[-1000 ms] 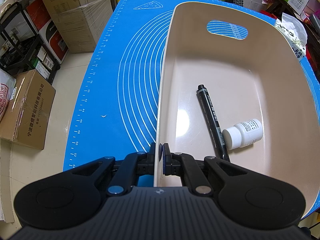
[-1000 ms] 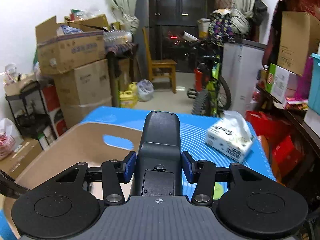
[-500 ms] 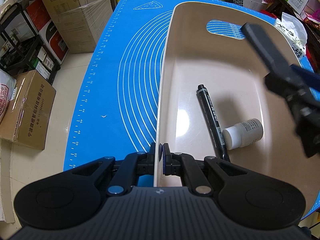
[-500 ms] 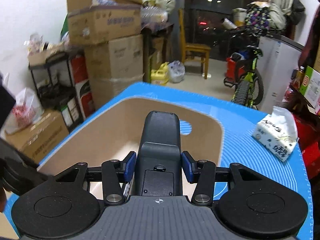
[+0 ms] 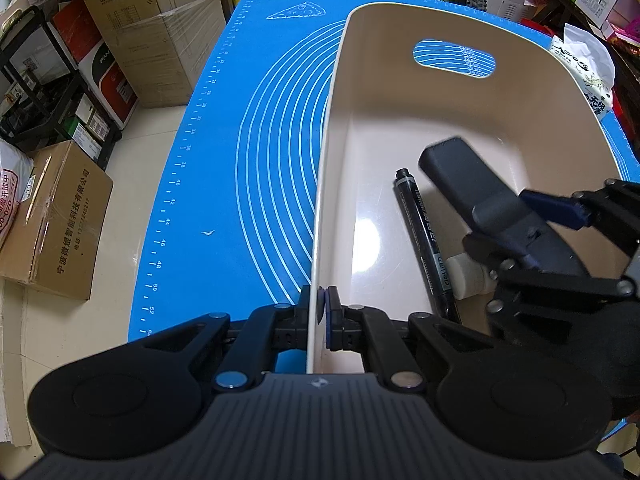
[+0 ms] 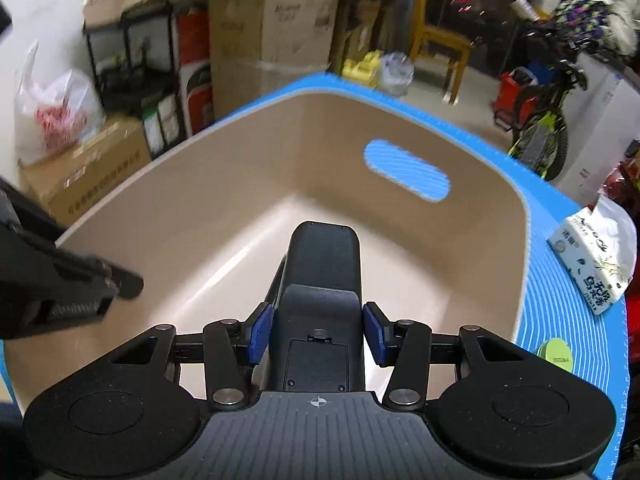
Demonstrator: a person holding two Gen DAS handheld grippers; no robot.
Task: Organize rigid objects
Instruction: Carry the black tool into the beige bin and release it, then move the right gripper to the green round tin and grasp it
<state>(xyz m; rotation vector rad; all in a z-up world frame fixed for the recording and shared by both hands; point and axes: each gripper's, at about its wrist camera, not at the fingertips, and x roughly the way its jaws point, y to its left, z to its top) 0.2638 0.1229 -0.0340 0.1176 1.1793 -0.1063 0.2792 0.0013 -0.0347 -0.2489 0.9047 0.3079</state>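
Pinching the near left wall of the beige bin (image 5: 520,46), our left gripper (image 5: 319,306) is closed on it. Our right gripper (image 6: 318,334) holds the black remote (image 6: 322,276) inside the bin, above the marker (image 5: 424,236) and white bottle (image 5: 466,276), pads at its sides.

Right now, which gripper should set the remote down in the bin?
Right. The right gripper holds the remote above the bin floor, while the left gripper clamps its rim.

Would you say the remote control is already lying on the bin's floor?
No, the remote control is held above the bin floor by the right hand-held gripper.
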